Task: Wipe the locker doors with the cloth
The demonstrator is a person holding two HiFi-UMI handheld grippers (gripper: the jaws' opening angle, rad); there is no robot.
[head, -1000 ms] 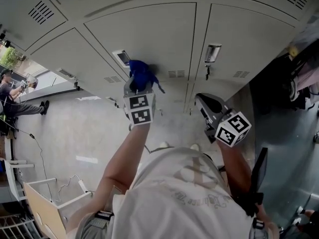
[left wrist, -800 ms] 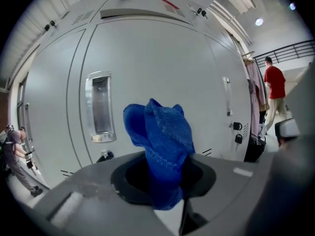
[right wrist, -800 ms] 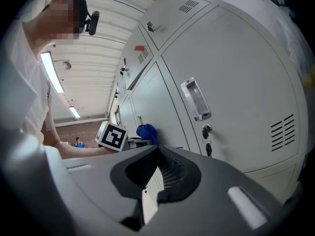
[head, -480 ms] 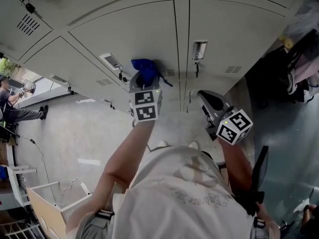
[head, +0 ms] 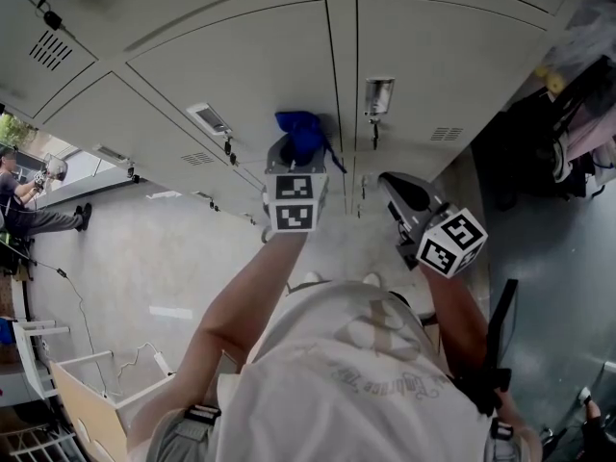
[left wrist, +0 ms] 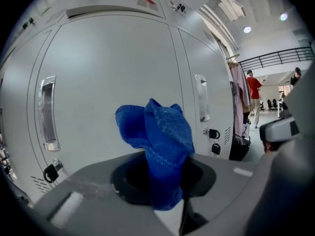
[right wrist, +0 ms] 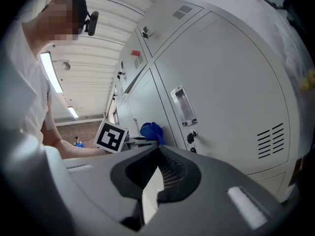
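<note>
A blue knitted cloth is bunched between the jaws of my left gripper, which is shut on it. In the head view the cloth presses against the lower right part of a grey locker door, close to the seam with the neighbouring door. My right gripper hangs lower, away from the doors, jaws together with nothing between them. In the right gripper view the cloth shows to the left and the neighbouring door fills the right.
Each door has a recessed handle with a padlock below and vent slots. Clothes hang to the right of the lockers. A person in red stands in the hall. A pale box sits on the floor.
My left gripper has slid the cloth to the right along the locker door, toward the seam. The right gripper has stayed about where it was.
</note>
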